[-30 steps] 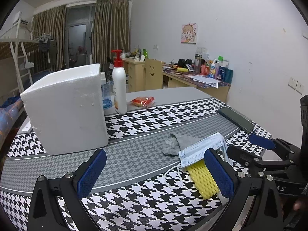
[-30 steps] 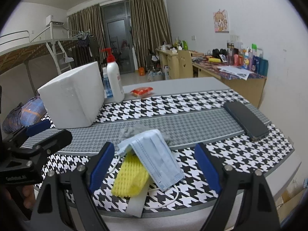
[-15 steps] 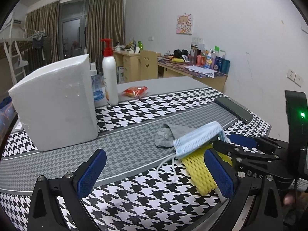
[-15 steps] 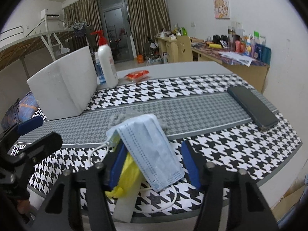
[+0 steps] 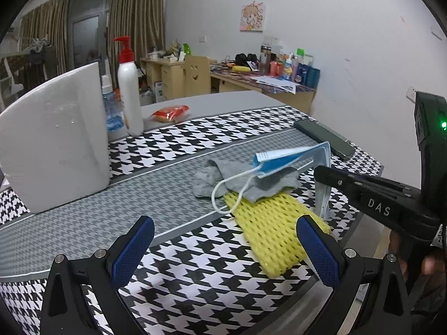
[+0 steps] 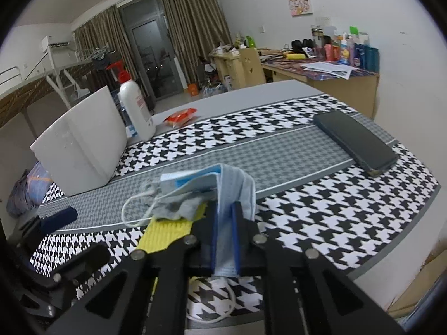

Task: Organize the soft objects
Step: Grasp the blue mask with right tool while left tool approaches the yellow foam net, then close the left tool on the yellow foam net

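Face mask (image 6: pixel 223 192) pinched in right gripper (image 6: pixel 225 240), long axis toward foam box (image 6: pixel 81 145).

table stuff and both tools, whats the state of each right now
right tool: shut on blue pleated face mask, one end lifted
left tool: open, empty
grey cloth sock: crumpled, lying under the mask
yellow foam mesh sleeve: flat on table
white pump bottle: upright
dark phone: lying flat

Right gripper (image 6: pixel 225 223) closing — jaws now clamping blue face mask (image 6: pixel 234 184), just closed from wide. Mask lifting, folding over grey sock (image 5: pixel 251 180) and yellow foam net (image 5: pixel 273 234). Left gripper (image 5: pixel 223 248) edging nearer pile — jaws wide.
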Motion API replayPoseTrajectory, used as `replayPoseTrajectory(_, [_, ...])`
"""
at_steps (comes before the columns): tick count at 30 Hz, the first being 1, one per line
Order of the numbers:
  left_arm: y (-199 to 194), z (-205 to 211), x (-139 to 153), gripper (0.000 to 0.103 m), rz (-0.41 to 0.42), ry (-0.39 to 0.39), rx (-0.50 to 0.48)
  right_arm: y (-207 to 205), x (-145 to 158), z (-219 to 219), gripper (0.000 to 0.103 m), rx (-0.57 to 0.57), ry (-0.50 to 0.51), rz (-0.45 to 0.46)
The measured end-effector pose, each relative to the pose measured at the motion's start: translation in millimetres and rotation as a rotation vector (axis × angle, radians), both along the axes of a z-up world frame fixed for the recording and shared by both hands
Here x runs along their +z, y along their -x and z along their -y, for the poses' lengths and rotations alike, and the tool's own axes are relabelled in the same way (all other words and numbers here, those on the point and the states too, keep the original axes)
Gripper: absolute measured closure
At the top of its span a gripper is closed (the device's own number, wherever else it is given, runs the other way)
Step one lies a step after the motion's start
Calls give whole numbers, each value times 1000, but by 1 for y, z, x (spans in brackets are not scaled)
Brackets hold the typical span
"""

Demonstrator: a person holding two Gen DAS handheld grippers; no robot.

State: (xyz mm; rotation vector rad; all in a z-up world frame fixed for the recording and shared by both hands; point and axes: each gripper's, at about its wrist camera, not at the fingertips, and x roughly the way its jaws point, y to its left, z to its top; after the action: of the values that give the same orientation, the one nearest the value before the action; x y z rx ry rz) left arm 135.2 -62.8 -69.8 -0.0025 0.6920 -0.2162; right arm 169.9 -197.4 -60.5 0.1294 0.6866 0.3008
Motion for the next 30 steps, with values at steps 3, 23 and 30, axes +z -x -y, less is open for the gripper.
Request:
replayPoseTrajectory(3, [-3, 5, -3, 1, -19, -2, -12, 1, 4, 4, 91, -1, -14, 11])
replayPoseTrajectory(23, [-10, 44, -16, 4, -87, -38, -109, 6, 6, 35, 95, -48, -50, 19])
replayPoseTrajectory(30, [-20, 48, -28, 21, -156, -36, -117, 5, 4, 39, 94, -51, -51, 13])
